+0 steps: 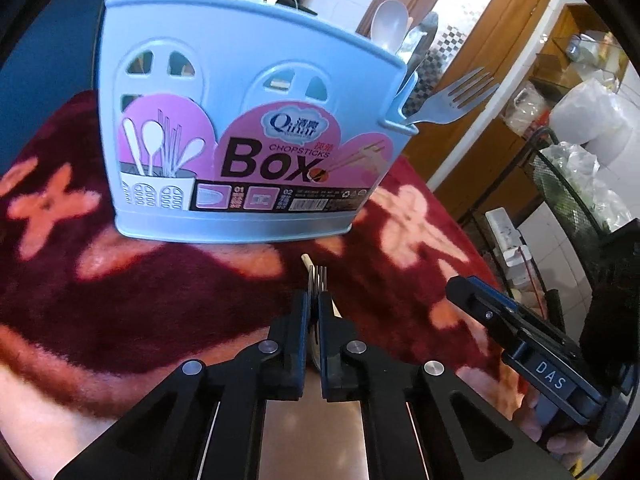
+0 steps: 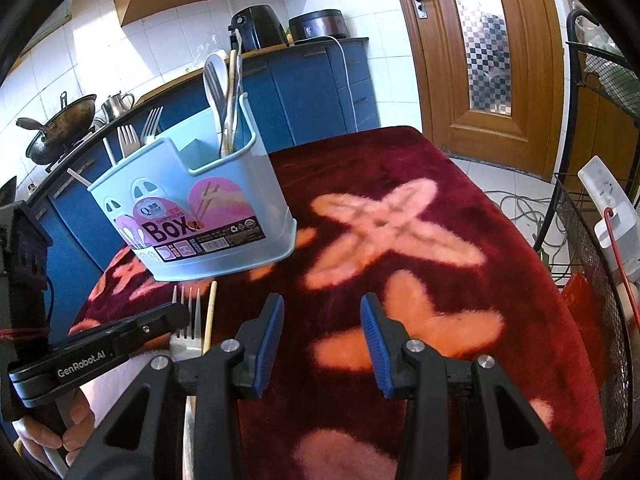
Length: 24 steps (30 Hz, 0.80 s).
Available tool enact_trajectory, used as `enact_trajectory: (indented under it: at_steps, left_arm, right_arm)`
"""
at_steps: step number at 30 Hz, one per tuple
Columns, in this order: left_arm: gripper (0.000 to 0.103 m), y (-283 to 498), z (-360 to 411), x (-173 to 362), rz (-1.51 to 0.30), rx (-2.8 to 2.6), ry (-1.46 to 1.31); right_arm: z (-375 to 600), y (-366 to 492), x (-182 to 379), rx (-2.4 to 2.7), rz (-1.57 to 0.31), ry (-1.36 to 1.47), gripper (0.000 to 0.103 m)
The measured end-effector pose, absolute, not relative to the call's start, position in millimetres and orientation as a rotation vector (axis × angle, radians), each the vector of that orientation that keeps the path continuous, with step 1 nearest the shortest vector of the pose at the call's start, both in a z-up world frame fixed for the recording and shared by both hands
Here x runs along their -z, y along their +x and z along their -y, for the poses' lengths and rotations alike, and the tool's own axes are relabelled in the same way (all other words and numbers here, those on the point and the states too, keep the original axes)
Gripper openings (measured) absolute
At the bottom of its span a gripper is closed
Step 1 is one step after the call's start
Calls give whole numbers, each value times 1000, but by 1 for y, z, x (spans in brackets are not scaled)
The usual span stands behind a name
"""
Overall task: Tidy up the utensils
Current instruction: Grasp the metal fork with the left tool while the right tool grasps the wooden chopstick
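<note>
Two grippers: left [image 1: 315, 304] clamps fork [image 2: 188, 320]; right [image 2: 322, 344] agape, unladen; holder [image 1: 248, 128] reads "CHOPSTICKS Box".

I'm in a kitchen, daylight strong across the white tiled wall [image 2: 100, 60]. Landmark: the wooden door [image 2: 480, 60] with a chequered glass pane. Left of the door, blue cabinets [image 2: 312, 88] under a dark counter carrying an air fryer [image 2: 256, 28] and a rice cooker [image 2: 318, 24]; further left, a wok [image 2: 60, 128] and a kettle [image 2: 116, 106]. Below the door, white floor tiles with loose cables [image 2: 524, 208]. Right of the door, a black wire rack [image 2: 592, 240]. The desk wears a dark red floral blanket [image 2: 460, 184].
</note>
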<state>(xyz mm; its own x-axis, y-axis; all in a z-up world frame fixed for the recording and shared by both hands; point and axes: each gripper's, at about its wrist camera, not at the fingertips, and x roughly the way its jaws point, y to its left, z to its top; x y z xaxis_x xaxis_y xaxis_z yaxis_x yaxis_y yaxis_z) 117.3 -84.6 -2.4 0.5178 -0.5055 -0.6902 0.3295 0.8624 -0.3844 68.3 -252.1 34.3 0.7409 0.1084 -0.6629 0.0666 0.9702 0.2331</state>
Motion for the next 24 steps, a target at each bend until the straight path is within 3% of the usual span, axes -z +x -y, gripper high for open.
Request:
enact_trajectory:
  at_steps: [24]
  left_arm:
    - [2,87,2,-40,-696,265,-171]
  right_arm:
    - [191,84,-36,-179,-834,161,43]
